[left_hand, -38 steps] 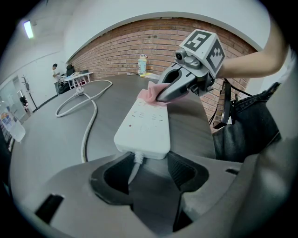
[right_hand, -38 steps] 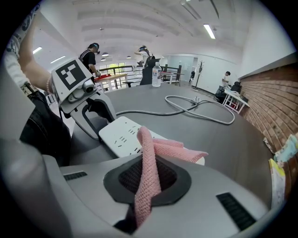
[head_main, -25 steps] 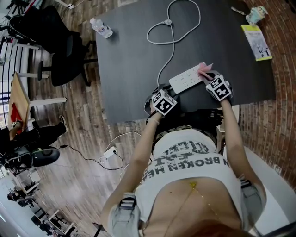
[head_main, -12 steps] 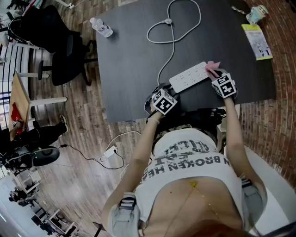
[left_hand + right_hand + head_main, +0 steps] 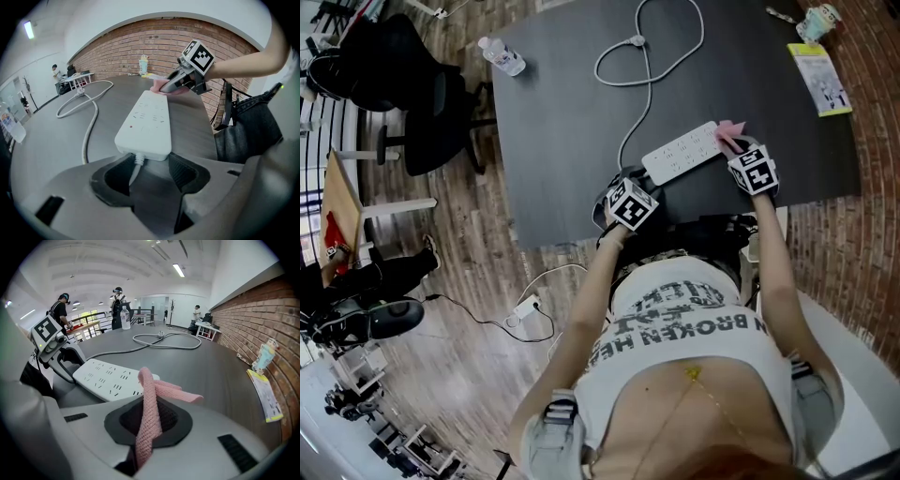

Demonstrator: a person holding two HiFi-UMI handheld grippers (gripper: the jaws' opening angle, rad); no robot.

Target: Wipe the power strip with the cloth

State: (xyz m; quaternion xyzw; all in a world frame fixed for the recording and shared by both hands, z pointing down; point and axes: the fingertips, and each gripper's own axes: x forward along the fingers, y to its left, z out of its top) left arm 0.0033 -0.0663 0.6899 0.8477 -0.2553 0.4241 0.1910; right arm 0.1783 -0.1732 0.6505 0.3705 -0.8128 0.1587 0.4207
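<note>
Sliding rightward since a second ago, the right gripper (image 5: 736, 148) is pinching the pink cloth (image 5: 729, 129) against the far end of the power strip (image 5: 680, 153), near the table's (image 5: 562, 112) near edge. The left gripper (image 5: 639, 183) is keeping its jaws wide around the strip's cord end.

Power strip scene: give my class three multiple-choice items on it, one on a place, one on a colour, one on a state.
1. Where is the cloth?
A. At the end of the power strip away from its cable.
B. Beside the water bottle.
C. On the floor.

2. What colour is the cloth?
A. Blue.
B. Pink.
C. Green.

3. How is the right gripper?
A. Open and empty.
B. Shut on the cable.
C. Shut on the cloth.

Key:
1 A: the head view shows it at the strip's far end.
2 B: both gripper views show it pink.
3 C: the right gripper view shows the cloth pinched between its jaws.
</note>
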